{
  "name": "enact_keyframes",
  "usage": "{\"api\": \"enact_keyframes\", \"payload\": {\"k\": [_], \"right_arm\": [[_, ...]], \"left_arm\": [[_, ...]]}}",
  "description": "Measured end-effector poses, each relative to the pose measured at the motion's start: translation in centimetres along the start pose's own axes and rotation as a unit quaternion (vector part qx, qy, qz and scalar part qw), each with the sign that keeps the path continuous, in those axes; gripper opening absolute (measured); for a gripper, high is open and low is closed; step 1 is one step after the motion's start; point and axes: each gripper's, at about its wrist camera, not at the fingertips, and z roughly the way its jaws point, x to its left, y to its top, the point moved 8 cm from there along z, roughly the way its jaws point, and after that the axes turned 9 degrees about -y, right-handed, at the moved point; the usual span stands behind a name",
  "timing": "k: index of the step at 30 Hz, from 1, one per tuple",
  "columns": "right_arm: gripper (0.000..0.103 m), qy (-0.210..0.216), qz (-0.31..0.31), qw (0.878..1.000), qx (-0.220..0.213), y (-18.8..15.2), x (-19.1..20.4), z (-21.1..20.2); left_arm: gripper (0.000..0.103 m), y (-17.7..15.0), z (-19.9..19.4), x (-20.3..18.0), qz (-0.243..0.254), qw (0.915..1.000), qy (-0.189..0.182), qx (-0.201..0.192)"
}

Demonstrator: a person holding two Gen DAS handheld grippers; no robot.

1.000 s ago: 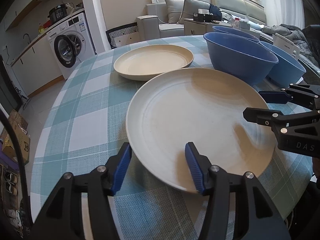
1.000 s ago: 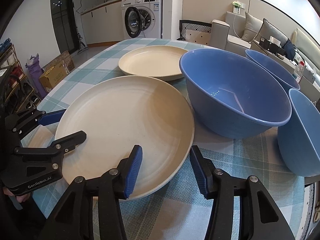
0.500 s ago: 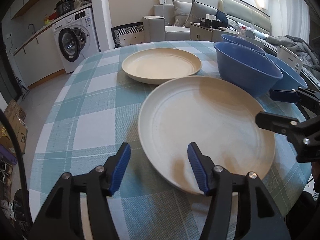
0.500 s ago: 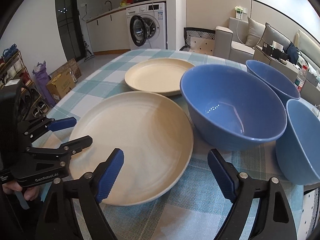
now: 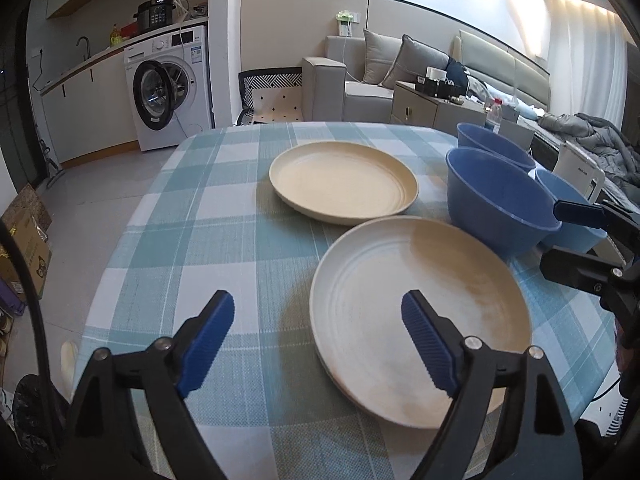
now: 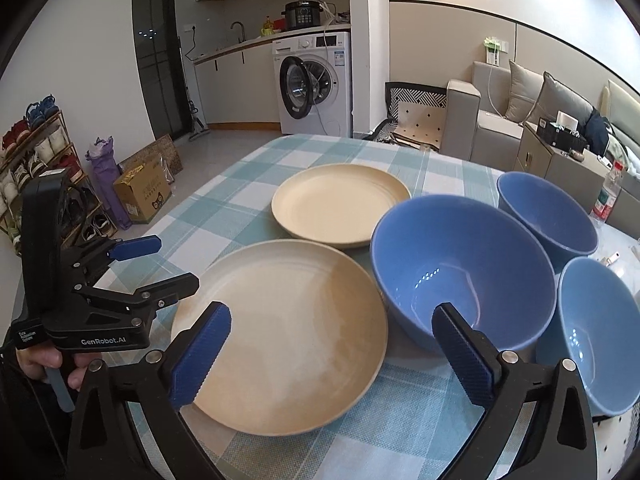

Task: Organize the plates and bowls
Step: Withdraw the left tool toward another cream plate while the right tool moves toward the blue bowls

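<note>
Two cream plates lie on the checked table: the near plate [image 5: 420,312] [image 6: 288,340] by the front edge and the far plate [image 5: 343,182] [image 6: 340,210] behind it. Three blue bowls stand to the right: a large bowl [image 6: 460,272] [image 5: 496,200], a far bowl [image 6: 548,212] and a near-right bowl [image 6: 596,332]. My left gripper [image 5: 316,340] is open and empty, above the near plate's left rim. My right gripper [image 6: 332,352] is open and empty, above the plate's right side beside the large bowl.
The table's checked cloth [image 5: 192,232] is bare on the left. A washing machine [image 5: 172,88], a sofa [image 5: 384,76] and a cabinet stand beyond the table. Boxes and a shoe rack [image 6: 40,152] stand on the floor to the left.
Both grippers have pulled back and up from the near plate and opened wider. The plate now lies flat on the table, free of both.
</note>
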Motion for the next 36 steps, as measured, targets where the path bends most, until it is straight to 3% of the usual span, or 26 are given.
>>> {"api": "enact_keyframes", "payload": {"k": [16, 24, 36], "right_arm": [[0.102, -0.004, -0.019, 0.999, -0.040, 6.6, -1.4, -1.5], [0.102, -0.021, 0.017, 0.999, -0.020, 8.3, -3.1, 0.8], [0.102, -0.037, 0.019, 0.999, 0.003, 10.6, -4.4, 4.8]], "left_arm": [[0.094, 4.8, 0.2, 2.4, -0.024, 0.9993, 0.011, -0.027], [0.094, 6.2, 2.0, 3.6, -0.046, 0.9987, 0.011, -0.019], [0.094, 7.2, 5.0, 4.5, -0.058, 0.9982, 0.014, 0.003]]}}
